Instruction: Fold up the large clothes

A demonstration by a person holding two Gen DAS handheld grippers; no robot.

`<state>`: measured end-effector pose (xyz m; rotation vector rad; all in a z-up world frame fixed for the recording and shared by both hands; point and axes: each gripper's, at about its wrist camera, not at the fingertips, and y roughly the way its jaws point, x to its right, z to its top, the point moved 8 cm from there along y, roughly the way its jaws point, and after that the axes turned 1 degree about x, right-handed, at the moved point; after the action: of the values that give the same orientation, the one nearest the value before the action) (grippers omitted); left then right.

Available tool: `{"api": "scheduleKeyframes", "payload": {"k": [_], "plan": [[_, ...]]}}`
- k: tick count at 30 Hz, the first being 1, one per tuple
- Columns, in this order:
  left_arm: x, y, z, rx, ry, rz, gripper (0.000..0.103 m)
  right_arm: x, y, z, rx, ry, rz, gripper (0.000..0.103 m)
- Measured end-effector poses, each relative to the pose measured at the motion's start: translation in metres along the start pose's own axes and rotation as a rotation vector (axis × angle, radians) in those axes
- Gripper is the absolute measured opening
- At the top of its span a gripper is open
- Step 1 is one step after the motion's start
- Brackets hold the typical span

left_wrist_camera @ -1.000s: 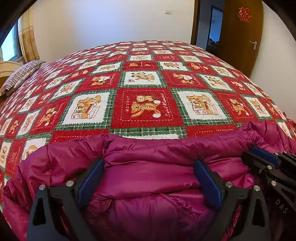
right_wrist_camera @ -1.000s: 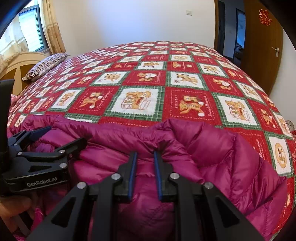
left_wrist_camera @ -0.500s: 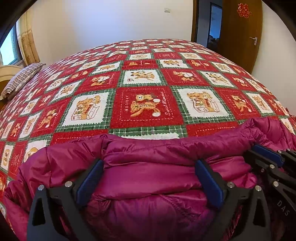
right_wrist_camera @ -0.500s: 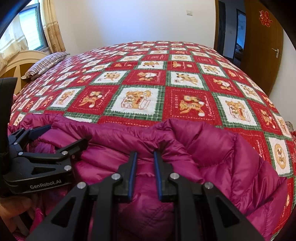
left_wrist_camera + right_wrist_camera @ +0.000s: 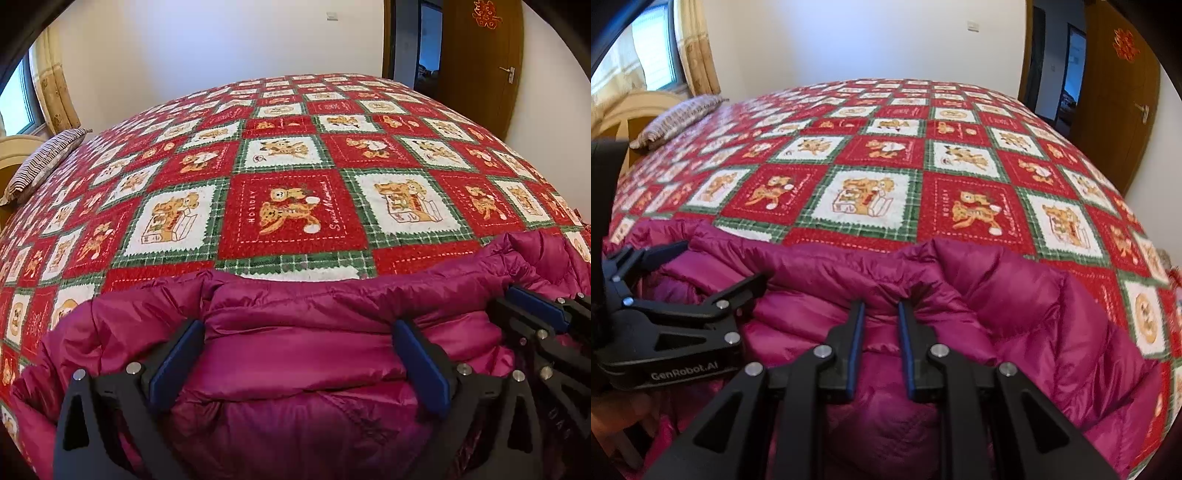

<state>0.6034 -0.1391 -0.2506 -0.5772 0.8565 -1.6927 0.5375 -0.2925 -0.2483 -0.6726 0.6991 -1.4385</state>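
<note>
A magenta puffer jacket [image 5: 303,343] lies bunched at the near edge of the bed; it also shows in the right wrist view [image 5: 1015,306]. My left gripper [image 5: 295,328] is wide open, its blue-padded fingers [image 5: 177,358] resting on the jacket's folded top edge. My right gripper [image 5: 881,314] is shut on a pinched fold of the jacket's edge. The left gripper shows at the left of the right wrist view [image 5: 713,266]; the right gripper shows at the right of the left wrist view [image 5: 517,299].
The bed is covered by a red, white and green bear-patterned quilt [image 5: 295,206]. A striped pillow [image 5: 40,166] lies at the far left by the headboard. A wooden door [image 5: 476,48] stands open at the far right.
Both views have shifted slightly, the right one more, with some blur. The jacket edge sits a little farther forward. Both grippers keep their states.
</note>
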Motion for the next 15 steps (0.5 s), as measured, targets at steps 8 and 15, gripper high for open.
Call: {"api": "scheduleKeyframes", "payload": {"k": [8,15], "plan": [[-0.024,-0.14,-0.006,0.151,0.018,-0.096,0.102,0.031,-0.099,0.003,0.068,0.046,0.044,0.067],[-0.079,-0.224,-0.153,0.115,-0.054,-0.097,0.102,0.051,-0.185,-0.118,-0.014,0.094,0.063,0.07]]}}
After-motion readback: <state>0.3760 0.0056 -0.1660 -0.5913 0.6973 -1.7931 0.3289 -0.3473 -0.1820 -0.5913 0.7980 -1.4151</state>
